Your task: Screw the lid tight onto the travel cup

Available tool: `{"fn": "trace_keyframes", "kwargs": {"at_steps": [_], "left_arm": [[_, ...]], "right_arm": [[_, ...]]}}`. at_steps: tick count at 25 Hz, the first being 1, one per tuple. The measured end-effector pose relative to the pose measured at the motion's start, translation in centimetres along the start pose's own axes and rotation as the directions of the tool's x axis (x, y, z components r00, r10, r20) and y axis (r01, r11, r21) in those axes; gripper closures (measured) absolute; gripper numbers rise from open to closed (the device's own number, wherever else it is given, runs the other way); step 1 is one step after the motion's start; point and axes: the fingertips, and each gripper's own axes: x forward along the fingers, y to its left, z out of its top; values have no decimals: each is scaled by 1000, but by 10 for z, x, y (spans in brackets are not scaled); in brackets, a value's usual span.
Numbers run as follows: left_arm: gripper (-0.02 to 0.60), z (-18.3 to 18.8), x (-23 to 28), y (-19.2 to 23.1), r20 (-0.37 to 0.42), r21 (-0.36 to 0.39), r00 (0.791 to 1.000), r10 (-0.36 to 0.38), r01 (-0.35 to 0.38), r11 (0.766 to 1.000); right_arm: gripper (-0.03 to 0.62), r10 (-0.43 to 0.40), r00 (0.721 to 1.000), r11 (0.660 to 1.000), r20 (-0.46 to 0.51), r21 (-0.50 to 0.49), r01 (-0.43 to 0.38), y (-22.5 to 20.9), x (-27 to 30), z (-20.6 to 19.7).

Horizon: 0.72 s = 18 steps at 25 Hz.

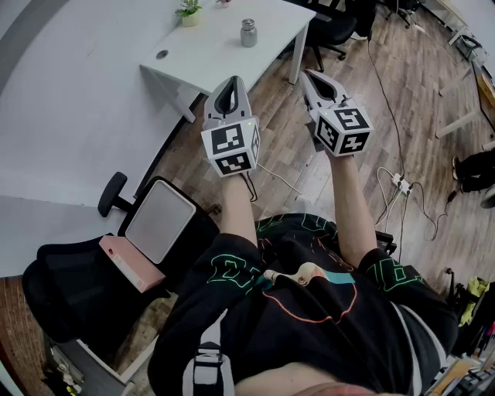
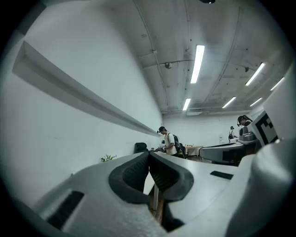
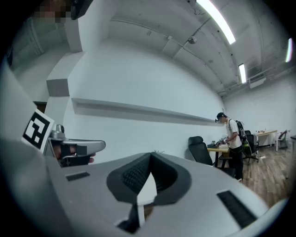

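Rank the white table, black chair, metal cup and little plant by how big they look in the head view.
1. white table and black chair: about alike; the chair sits nearer the camera, so no ranking.
2. little plant and metal cup: far smaller, near alike.

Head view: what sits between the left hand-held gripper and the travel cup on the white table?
Nothing. In the head view, only bare top of the white table shows between the shut left hand-held gripper and the travel cup.
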Motion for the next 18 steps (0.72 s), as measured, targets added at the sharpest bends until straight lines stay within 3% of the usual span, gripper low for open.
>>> {"fn": "trace_keyframes", "kwargs": {"at_steps": [18], "left_arm": [[574, 2, -3, 19, 24, -56, 999, 22, -20, 998]], "right_arm": [[589, -2, 1000, 999, -1, -38, 2, 10, -1, 8]]}}
